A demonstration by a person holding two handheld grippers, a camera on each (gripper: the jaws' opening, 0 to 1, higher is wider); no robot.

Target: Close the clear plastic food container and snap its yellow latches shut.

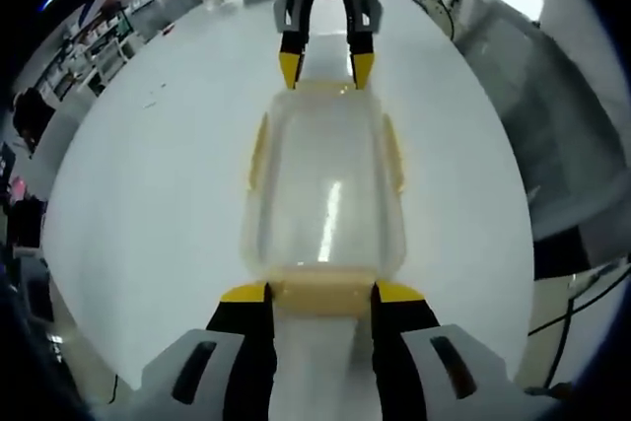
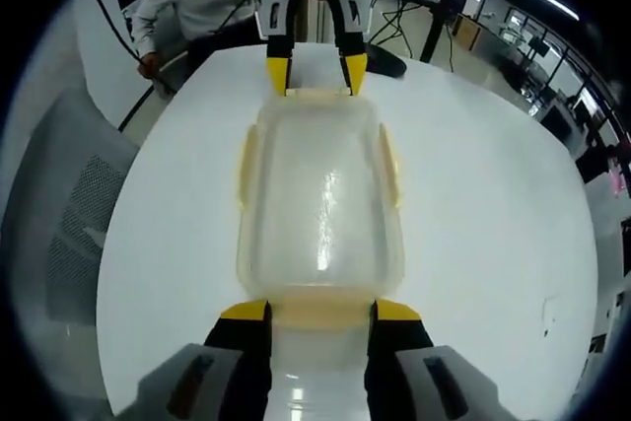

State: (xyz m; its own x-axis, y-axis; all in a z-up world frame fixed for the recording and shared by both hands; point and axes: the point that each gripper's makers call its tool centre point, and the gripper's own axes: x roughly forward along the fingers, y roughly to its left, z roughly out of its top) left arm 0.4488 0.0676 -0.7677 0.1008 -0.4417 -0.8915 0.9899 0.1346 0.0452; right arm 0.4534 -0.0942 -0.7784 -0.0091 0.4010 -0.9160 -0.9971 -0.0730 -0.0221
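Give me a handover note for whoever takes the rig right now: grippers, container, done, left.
Left gripper: jaws open, straddling the yellow end latch at one short end of the container.
Right gripper: same at the opposite end, open around that end latch.
Container sits on the white table, lid already on.
Side latches look tilted outward; I can't tell if any latch has clicked.
Left: press both end latches down, then the side latches, and check each.
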